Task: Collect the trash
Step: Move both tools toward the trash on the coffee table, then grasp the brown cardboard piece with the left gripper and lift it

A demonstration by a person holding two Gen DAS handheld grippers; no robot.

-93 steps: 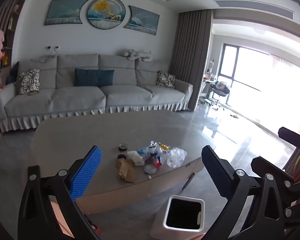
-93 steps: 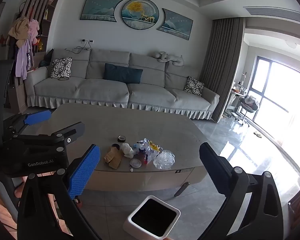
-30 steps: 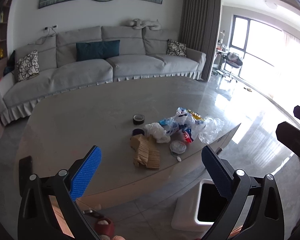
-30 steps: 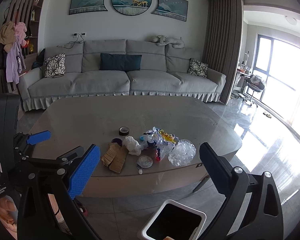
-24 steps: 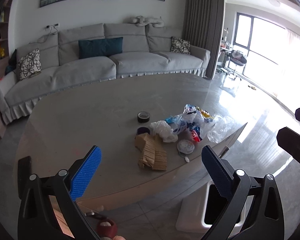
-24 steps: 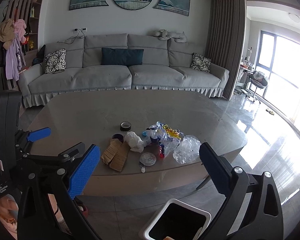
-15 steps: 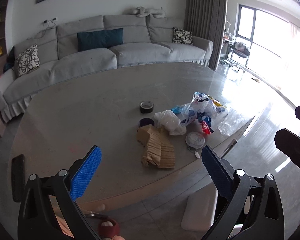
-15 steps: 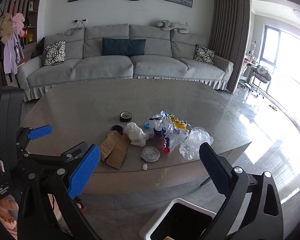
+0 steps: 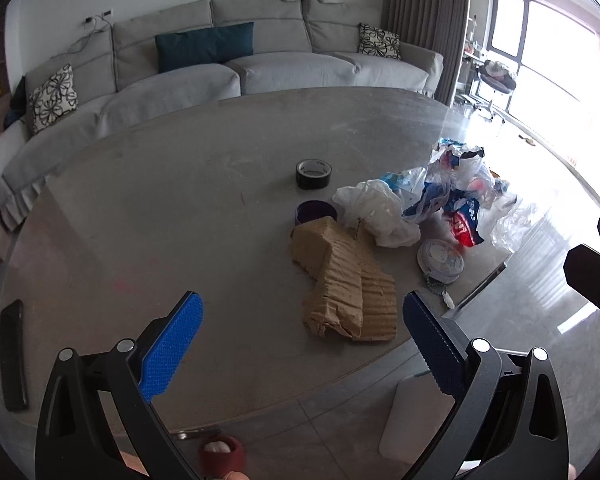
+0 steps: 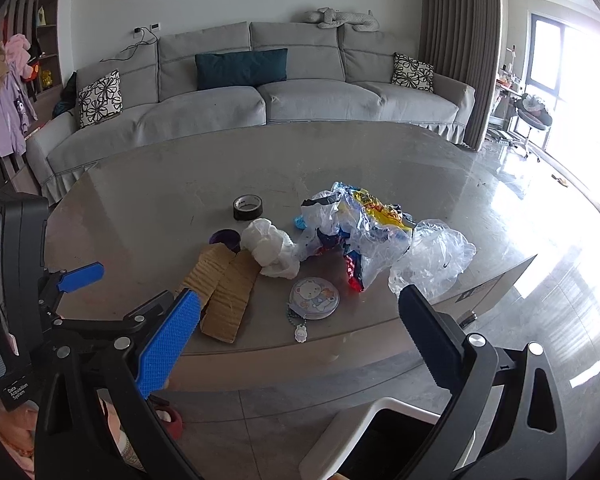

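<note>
1. The left gripper [image 9: 300, 344] hangs over the near rim of the grey oval stone surface [image 9: 148, 208], jaws released and empty; bare top stretches left of it.
2. The right gripper [image 10: 296, 336] hovers off the near edge, jaws spread, nothing held; a label on the other gripper's body reads "Data Acquisition System".
3. The trash sits near the front right edge: a torn brown cardboard piece [image 9: 348, 284], a crumpled white plastic bag [image 10: 270, 252], colourful snack wrappers [image 10: 364, 224]; their print is unreadable.
4. The white square bin [image 10: 364, 436] stands on the floor below that edge.

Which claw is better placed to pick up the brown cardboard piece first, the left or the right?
Probably the left. The left claw is open and the cardboard lies almost between its fingers. The right claw, also open, faces the round tin instead.
</note>
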